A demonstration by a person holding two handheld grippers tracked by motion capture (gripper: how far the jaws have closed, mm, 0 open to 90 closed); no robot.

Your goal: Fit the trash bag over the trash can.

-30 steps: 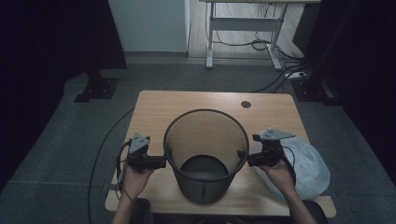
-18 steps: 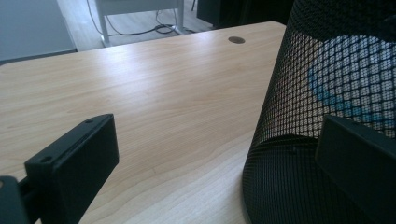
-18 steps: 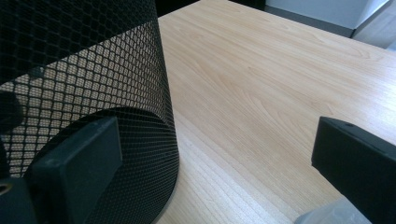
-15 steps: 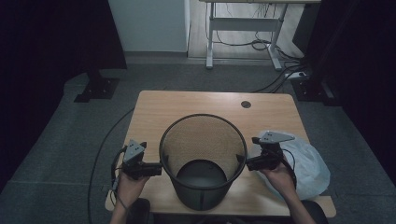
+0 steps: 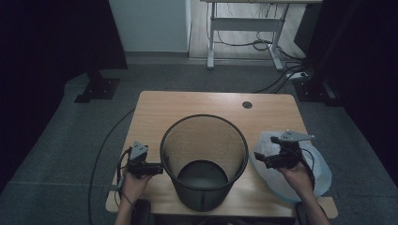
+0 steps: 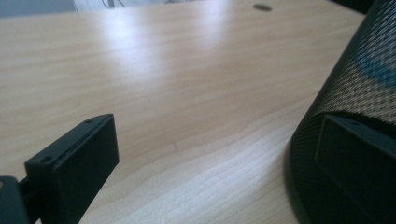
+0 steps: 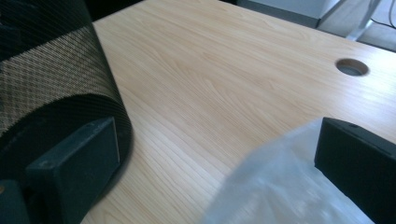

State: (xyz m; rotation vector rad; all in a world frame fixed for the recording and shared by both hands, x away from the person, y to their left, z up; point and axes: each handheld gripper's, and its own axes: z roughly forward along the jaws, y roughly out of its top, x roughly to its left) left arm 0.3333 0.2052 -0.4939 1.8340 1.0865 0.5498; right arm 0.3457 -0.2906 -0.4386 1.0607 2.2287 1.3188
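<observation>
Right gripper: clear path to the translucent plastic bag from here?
Probably yes. The right gripper hovers open over the crumpled translucent plastic bag, whose edge already lies between its jaws in the right gripper view; the black mesh wastebasket stands off to one side.

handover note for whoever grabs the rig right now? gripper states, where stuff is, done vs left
Left gripper: open, low at the left wall of the mesh bin; whether a jaw touches it I cannot tell.
Right gripper: open, over the near-left edge of the clear plastic bag, holding nothing.
The bin stands upright at the table's near middle, no liner in it. The bag lies crumpled on the table to the bin's right.
Done: nothing to the bag that I can see.
Left, likely: grip the bag, open it and fit it in the bin.
</observation>
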